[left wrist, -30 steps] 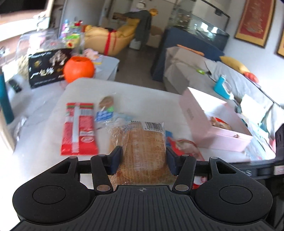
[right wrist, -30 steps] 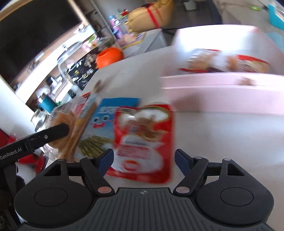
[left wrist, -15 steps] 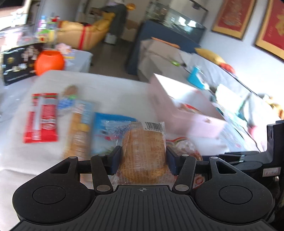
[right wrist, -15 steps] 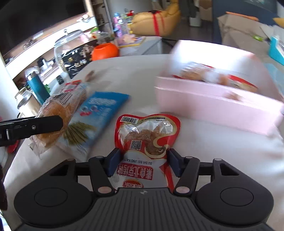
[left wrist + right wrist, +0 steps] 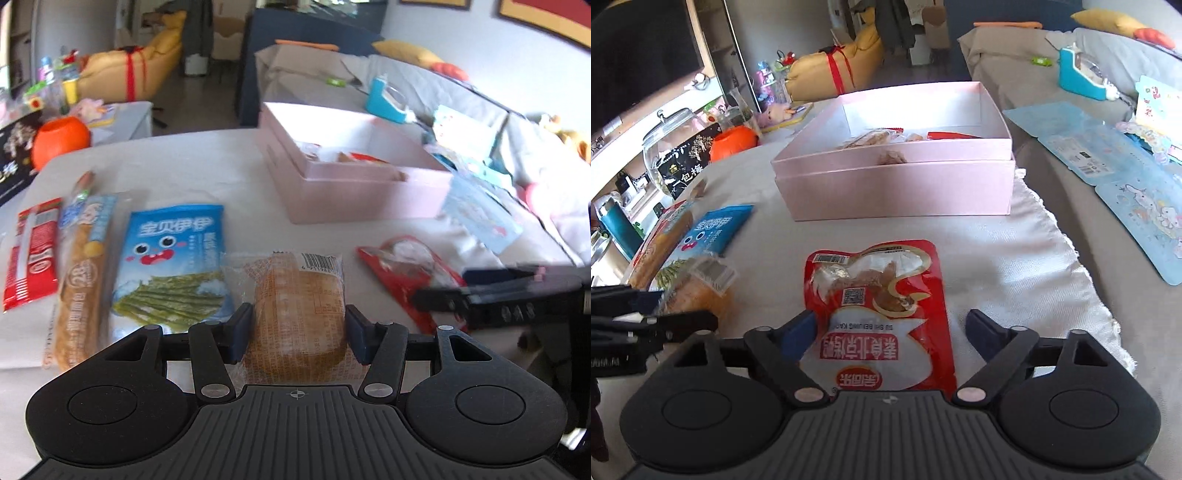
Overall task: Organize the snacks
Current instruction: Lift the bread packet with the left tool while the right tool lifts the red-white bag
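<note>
My left gripper (image 5: 298, 328) is shut on a clear-wrapped brown bread packet (image 5: 299, 291), held just above the white cloth. A red meat-snack pouch (image 5: 875, 295) lies flat on the cloth between the fingers of my right gripper (image 5: 890, 326). Its jaws are opening; the right pad stands clear of the pouch. The open pink box (image 5: 894, 184) sits beyond both grippers with a few snacks inside. In the left wrist view, a blue seaweed packet (image 5: 173, 258), a long bread-stick packet (image 5: 81, 280) and a red packet (image 5: 31, 254) lie to the left.
An orange pot (image 5: 61, 140) and a glass jar (image 5: 672, 147) stand at the table's far left, with a teal bottle (image 5: 617, 229) nearby. Blue cartoon cards (image 5: 1108, 166) lie on the grey sofa right of the cloth's frayed edge.
My left gripper carried the bread packet rightward, past the blue packet. My right gripper narrowed around the red pouch, then spread wide again; the pouch now lies flat between its fingers.
</note>
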`<act>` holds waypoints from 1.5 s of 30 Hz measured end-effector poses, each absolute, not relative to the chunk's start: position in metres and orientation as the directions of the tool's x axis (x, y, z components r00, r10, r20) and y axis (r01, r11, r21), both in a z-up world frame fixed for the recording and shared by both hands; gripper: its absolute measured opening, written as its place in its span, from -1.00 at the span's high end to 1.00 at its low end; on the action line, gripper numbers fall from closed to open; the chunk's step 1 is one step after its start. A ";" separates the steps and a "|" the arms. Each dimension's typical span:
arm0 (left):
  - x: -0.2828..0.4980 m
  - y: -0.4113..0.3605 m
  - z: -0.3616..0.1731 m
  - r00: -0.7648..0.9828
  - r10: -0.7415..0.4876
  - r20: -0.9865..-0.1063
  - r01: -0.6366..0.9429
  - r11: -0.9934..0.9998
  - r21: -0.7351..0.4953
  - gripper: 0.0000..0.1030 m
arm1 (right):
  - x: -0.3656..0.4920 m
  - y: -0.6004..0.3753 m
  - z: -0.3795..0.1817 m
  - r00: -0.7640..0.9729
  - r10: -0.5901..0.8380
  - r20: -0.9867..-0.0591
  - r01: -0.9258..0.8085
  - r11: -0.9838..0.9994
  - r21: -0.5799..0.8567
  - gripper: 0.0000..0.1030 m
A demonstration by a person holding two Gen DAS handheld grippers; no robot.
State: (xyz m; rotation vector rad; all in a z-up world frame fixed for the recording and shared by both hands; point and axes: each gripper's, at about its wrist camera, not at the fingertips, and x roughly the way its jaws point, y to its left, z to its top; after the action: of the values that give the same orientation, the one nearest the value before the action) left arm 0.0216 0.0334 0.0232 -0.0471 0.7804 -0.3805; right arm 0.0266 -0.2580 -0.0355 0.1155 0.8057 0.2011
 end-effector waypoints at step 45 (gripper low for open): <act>0.023 0.043 0.010 0.641 -0.352 -0.682 0.285 0.934 -0.215 -0.16 | 0.019 -0.242 -0.006 0.716 0.198 -0.669 -0.254 0.967 0.015 -0.36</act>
State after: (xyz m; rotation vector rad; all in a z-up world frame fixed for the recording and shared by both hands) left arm 0.0230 0.0429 0.0100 -0.0898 0.7966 -0.3640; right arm 0.0186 -0.2415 -0.0061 -0.0803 0.7313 0.2503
